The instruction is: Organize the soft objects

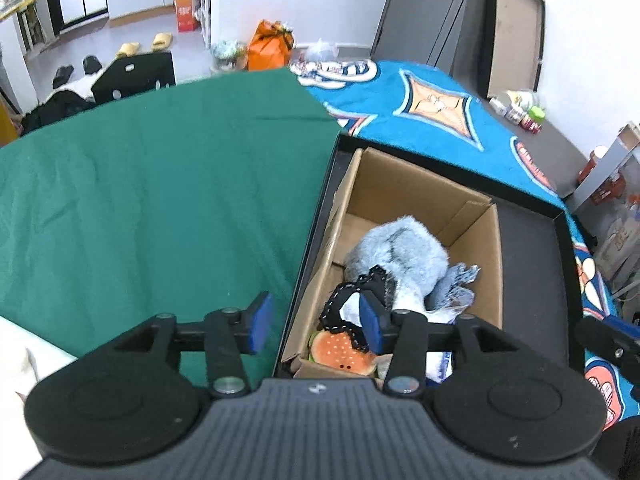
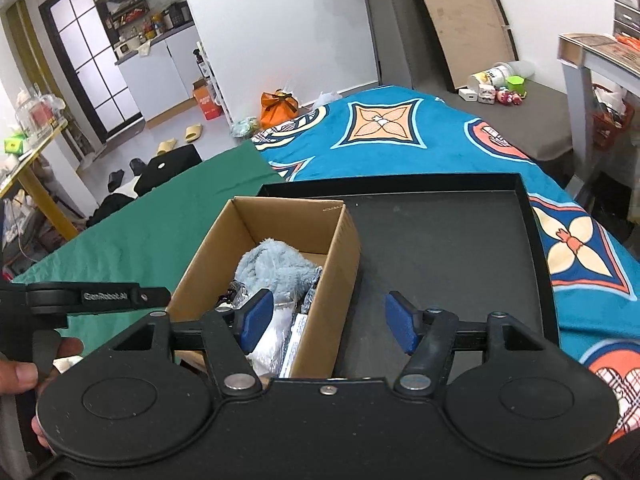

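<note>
The left gripper (image 1: 316, 322) is hanging with jaws parted and nothing between them, its left pad over the green cloth (image 1: 160, 184), its right pad over the cardboard box (image 1: 494, 256). Below it, a grey plush toy (image 1: 396, 256) is lying in the box, partly hiding a burger toy (image 1: 340, 354) cut off by the gripper body. The right gripper (image 2: 328, 320) is likewise gaping empty, straddling the box's right wall above the black tray (image 2: 448, 240).

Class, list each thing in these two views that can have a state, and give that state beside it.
Cardboard box: open-topped, part filled.
Blue plush toy: lying inside the box.
Burger toy: inside the box, near end.
Black tray: holds the box.
Left tongs: open, empty.
Right tongs: open, empty.
</note>
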